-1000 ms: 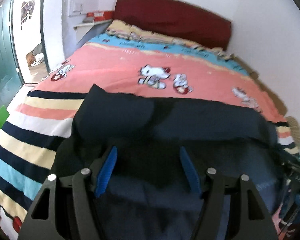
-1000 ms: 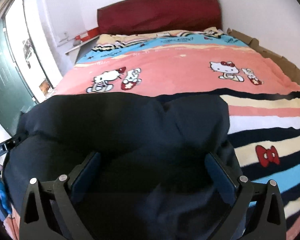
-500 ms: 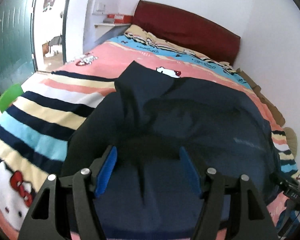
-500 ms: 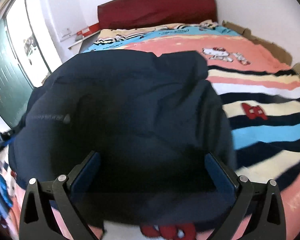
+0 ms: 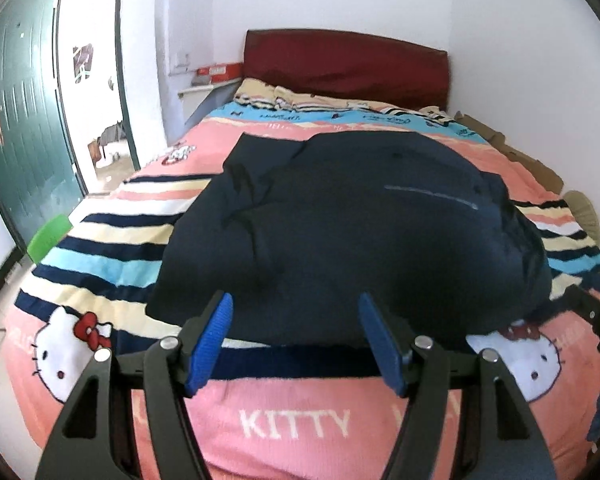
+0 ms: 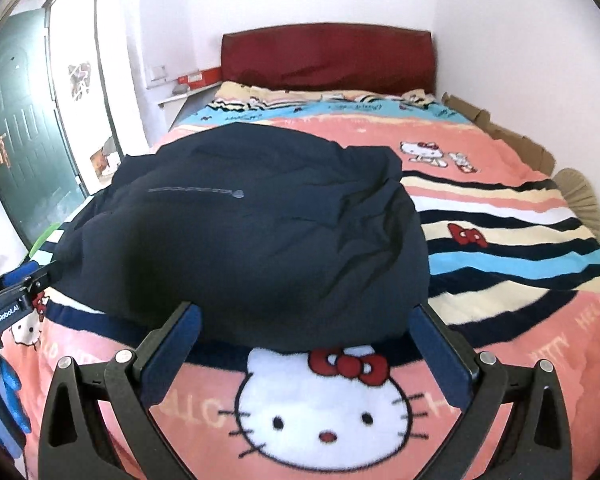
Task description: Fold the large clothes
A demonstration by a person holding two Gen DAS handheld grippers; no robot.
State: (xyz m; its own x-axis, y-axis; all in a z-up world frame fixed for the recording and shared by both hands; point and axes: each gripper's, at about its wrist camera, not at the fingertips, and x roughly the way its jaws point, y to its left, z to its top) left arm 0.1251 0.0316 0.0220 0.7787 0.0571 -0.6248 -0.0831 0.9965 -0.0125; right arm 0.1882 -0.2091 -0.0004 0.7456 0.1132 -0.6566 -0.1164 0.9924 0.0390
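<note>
- Change noted: a sec before, the dark navy garment (image 5: 340,220) filled both wrist views and ran between the jaws; at this moment I saw both grippers drawn back from it, cloth lying clear of the fingers.
- Left gripper (image 5: 296,340): jaws stood wide apart, nothing between the blue pads (image 5: 216,336), only blanket under them.
- Right gripper (image 6: 304,356): jaws likewise spread, empty; the cat-face print showed between them.
- Garment location: mid-bed, nearer the foot end, a rounded doubled-over heap, near hem just ahead of both grippers. A pale zip line (image 6: 196,191) faced up on top.
- My read: one fold done and released; the pile looked puffy and uneven at the right edge, so prob. more folds or smoothing to come.
- Surface: bed (image 6: 500,320) w/ pink, striped cartoon-cat blanket, soft, creased. Lettering "KITTY" near the left gripper.
- Room: dark red headboard (image 5: 344,64) against white wall; green door (image 5: 20,128) open at left; small shelf w/ red box (image 6: 198,77) beside headboard; cardboard (image 6: 500,132) along the bed's right side.
- Other gripper's body visible at each view's edge.
</note>
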